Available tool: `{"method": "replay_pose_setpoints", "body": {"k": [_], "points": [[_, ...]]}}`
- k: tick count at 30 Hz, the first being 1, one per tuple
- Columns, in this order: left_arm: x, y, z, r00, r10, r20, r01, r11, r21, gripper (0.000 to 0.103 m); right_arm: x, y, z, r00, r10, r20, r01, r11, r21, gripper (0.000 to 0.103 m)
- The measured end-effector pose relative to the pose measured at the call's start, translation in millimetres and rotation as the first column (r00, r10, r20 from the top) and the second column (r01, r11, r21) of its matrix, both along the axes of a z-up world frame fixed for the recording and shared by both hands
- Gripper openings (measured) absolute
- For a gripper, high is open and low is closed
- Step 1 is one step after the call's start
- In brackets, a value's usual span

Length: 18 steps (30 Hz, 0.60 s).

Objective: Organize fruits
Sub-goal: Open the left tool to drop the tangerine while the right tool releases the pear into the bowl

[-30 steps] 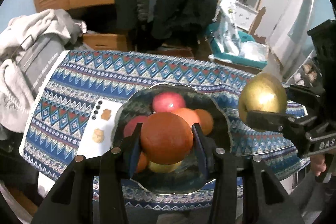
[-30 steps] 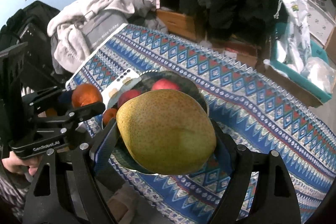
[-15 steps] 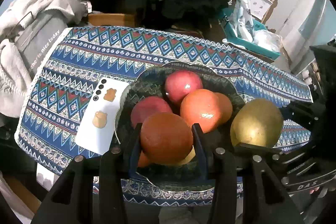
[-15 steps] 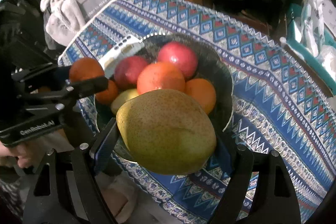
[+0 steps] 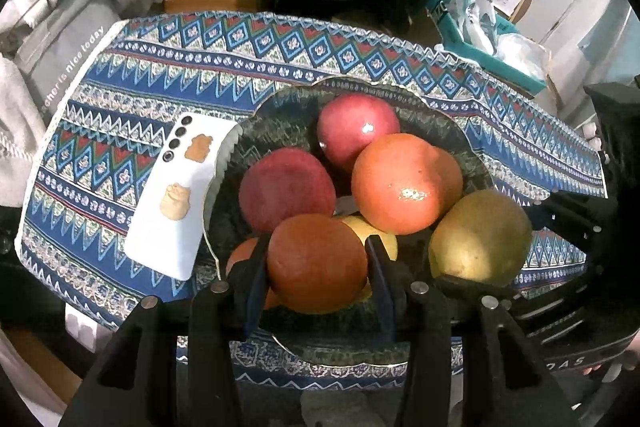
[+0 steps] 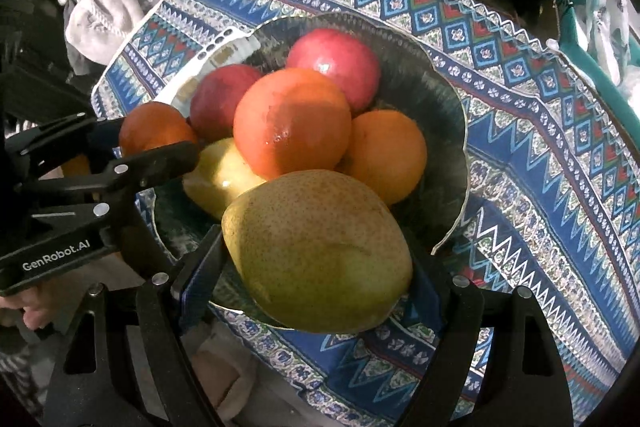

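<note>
Holding an orange (image 5: 316,263) clamped in the left gripper (image 5: 316,267) and a pear (image 6: 316,251) pinched in the right gripper (image 6: 316,267), both low over the bowl (image 5: 472,155); letting go onto that rounded heap could send fruit rolling off the rim onto the cloth (image 5: 280,43)

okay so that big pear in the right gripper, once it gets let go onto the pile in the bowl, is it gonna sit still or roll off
The pear looks rounded and smooth, so it will probably roll unless it settles into a gap. The bowl already holds heaped fruit, leaving mostly sloped surfaces beside the top orange. It fills the right gripper widely, so it is likely heavy enough to nudge its neighbours.
</note>
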State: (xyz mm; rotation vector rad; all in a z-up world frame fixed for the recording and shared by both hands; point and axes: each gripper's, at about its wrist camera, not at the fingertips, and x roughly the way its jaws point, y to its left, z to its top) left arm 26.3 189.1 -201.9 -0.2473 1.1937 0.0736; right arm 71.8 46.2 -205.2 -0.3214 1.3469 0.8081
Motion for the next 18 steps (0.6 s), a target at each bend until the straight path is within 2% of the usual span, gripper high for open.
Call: {"method": "replay_pose_setpoints", "body": {"k": [4, 9, 18], "points": [[1.7, -0.5, 1.8, 1.0, 0.004, 0.01, -0.004, 1.0, 0.011, 0.05, 2.4, -0.4, -5.3, 1.0, -0.007, 0.002, 0.007, 1.0, -0.01, 0.083], [1.6, 0.9, 3.3, 1.0, 0.012, 0.014, -0.012, 1.0, 0.008, 0.056, 7.1, -2.7, 11.5, 0.999, -0.015, 0.03, 0.014, 0.999, 0.035, 0.083], [-4.3, -0.6, 15.3, 0.999, 0.024, 0.038, -0.024, 1.0, -0.002, 0.062, 8.2, -12.3, 32.0, 0.994, -0.047, 0.097, 0.046, 0.999, 0.015, 0.083]]}}
